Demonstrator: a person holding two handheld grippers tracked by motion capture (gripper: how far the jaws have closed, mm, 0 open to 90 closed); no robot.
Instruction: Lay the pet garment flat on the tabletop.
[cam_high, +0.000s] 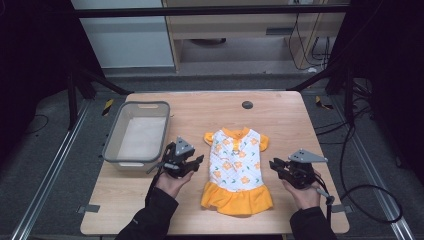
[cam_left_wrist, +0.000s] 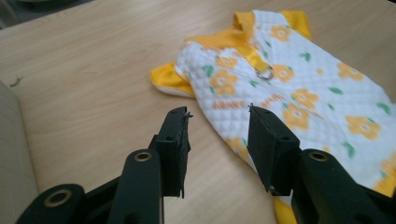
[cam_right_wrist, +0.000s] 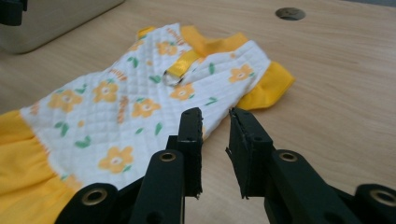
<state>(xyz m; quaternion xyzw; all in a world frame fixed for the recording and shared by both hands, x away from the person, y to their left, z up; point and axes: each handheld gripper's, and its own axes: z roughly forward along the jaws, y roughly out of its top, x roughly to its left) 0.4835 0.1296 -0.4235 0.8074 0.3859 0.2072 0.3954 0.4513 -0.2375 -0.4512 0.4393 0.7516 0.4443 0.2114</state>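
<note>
Table (cam_high: 280, 120), pale wood. Dress (cam_high: 236, 170) flat at centre-front: white quilted body, orange flowers, yellow collar, sleeves, ruffled hem. Left gripper (cam_high: 196, 163) and right gripper (cam_high: 275, 165) flank it, jaws parted, empty.

left tongs (cam_high: 200, 161) sit parted with nothing between the jaws, tips aimed toward the right tongs (cam_high: 274, 164). those stand a narrower gap apart, bare too, aimed back at the left pair. both forearms come up from below, sleeves dark.
</note>
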